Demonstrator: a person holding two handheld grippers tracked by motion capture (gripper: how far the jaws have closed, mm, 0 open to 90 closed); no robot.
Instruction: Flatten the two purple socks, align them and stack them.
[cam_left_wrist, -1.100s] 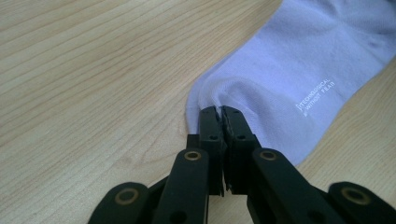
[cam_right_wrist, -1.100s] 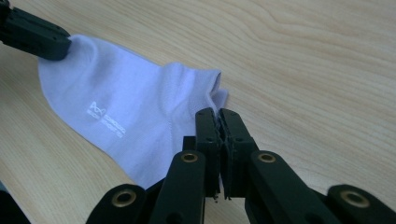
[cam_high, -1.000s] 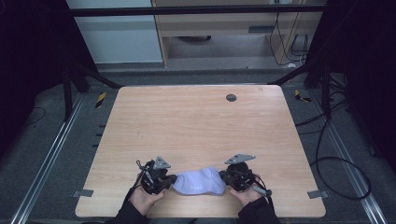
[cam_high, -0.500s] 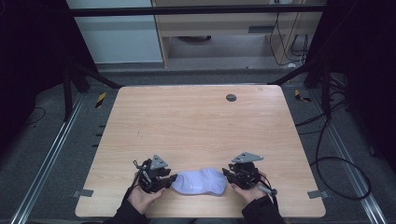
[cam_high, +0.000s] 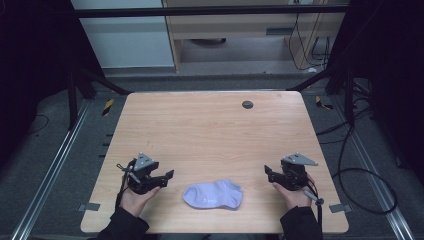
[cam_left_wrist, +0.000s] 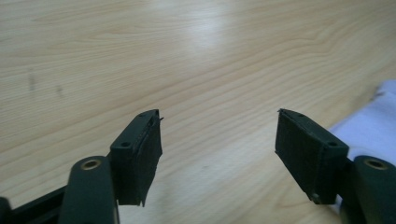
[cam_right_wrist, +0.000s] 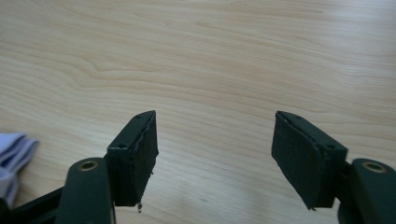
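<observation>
Sock (cam_high: 213, 194) lies flat near the tabletop's (cam_high: 210, 130) front edge, long axis left-right, between my tongs. Left tongs (cam_high: 167, 177) sit nearer; right tongs (cam_high: 267, 171) farther. Both have just opened wide, nothing between them.

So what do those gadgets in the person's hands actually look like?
Both are black. The left gripper and right gripper each carry a grey three-cornered plate on top, two flat black padded jaws and a trailing cable. The person wears dark sleeves.

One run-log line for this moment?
left tool: just opened, empty | right tool: just opened, empty | sock: flat on table, between tools, untouched
</observation>
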